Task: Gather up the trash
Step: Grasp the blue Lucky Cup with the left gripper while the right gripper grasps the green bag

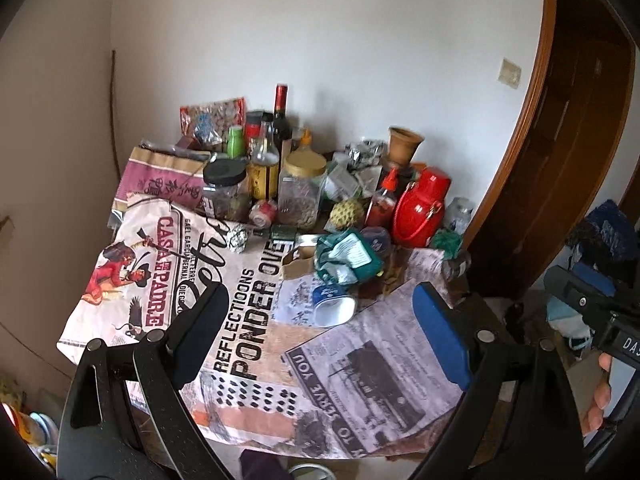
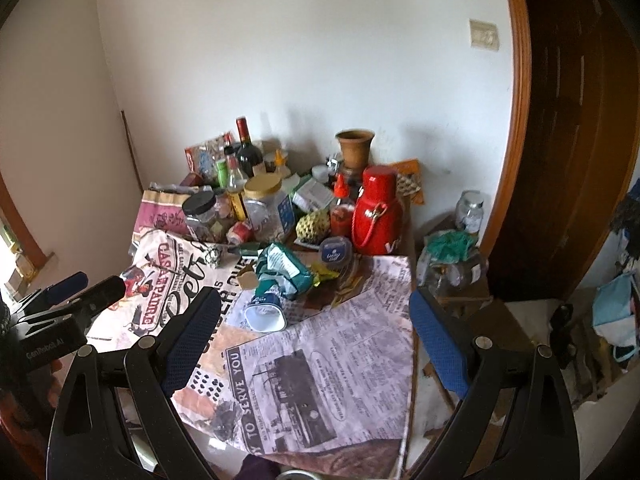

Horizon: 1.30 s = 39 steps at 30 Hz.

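A crumpled green-and-white wrapper (image 1: 347, 255) (image 2: 285, 270) lies near the middle of the table (image 1: 486, 312), on the printed cloth (image 1: 248, 320) (image 2: 340, 360). A tipped blue-and-white cup (image 1: 333, 305) (image 2: 266, 312) lies just beside it toward the near edge, and a foil ball (image 1: 237, 238) sits nearer the left edge. Jars, bottles and a red flask (image 1: 420, 208) (image 2: 378, 216) crowd the far edge. The left gripper (image 1: 320, 336) and right gripper (image 2: 316, 344) hover over the near edge, both released, jaws wide apart, grasping nothing
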Motion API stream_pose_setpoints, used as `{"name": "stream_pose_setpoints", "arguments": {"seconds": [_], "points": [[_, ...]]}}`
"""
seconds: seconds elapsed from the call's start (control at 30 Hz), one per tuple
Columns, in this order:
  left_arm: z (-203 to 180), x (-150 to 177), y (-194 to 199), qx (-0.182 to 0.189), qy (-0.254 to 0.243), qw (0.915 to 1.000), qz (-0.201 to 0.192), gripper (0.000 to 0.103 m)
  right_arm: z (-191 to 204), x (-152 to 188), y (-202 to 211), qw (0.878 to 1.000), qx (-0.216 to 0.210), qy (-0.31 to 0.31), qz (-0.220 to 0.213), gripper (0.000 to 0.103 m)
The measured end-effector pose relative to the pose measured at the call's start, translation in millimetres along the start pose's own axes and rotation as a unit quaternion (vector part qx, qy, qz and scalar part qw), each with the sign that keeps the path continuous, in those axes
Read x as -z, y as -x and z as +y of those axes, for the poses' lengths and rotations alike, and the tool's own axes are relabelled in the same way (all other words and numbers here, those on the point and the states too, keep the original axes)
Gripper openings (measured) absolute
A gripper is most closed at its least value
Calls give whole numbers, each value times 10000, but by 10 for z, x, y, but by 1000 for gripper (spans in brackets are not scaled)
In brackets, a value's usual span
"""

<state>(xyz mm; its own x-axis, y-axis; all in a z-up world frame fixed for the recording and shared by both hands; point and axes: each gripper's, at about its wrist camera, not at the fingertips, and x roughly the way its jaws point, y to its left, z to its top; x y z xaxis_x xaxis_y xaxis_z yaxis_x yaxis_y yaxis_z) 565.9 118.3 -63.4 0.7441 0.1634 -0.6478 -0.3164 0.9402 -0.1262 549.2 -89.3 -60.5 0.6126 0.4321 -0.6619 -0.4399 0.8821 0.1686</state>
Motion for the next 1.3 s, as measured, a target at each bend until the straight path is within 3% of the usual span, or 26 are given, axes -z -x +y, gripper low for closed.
{"name": "stream_pose_setpoints", "arguments": {"seconds": [0.23, 0.53, 0.7, 0.9, 0.93, 0.97, 1.07, 1.17, 1.3], "points": [[210, 23, -854, 279, -532, 9941, 899, 93, 145, -117, -561, 9986, 286, -275, 340, 94], [354, 260, -2050, 827, -737, 9749, 1932, 93, 192, -179, -1464, 9924, 457, -641, 946, 94], [340, 439, -2547, 1086, -758, 9646, 2282, 77, 156, -36, -1823, 9877, 546, -731, 1271, 94], [290, 565, -2890, 1341, -530, 9611, 2357, 46, 83, 99, -2127, 9820, 491, -876, 1599, 94], [275, 577, -2923, 1378, -520, 9606, 2355, 38, 79, 100, -2153, 9817, 453, -912, 1606, 94], [267, 581, -2955, 1395, -528, 9601, 2364, 29, 77, 99, -2184, 9813, 414, -938, 1627, 94], [258, 581, -2991, 1293, -628, 9619, 2326, 14, 110, 52, -2322, 9808, 271, -957, 1678, 94], [330, 556, -2975, 1181, -663, 9655, 2223, 6, 188, -15, -2499, 9807, 120, -890, 1734, 94], [606, 485, -2912, 1017, -511, 9705, 2126, 4, 315, -111, -2690, 9842, 41, -697, 1627, 94]]}}
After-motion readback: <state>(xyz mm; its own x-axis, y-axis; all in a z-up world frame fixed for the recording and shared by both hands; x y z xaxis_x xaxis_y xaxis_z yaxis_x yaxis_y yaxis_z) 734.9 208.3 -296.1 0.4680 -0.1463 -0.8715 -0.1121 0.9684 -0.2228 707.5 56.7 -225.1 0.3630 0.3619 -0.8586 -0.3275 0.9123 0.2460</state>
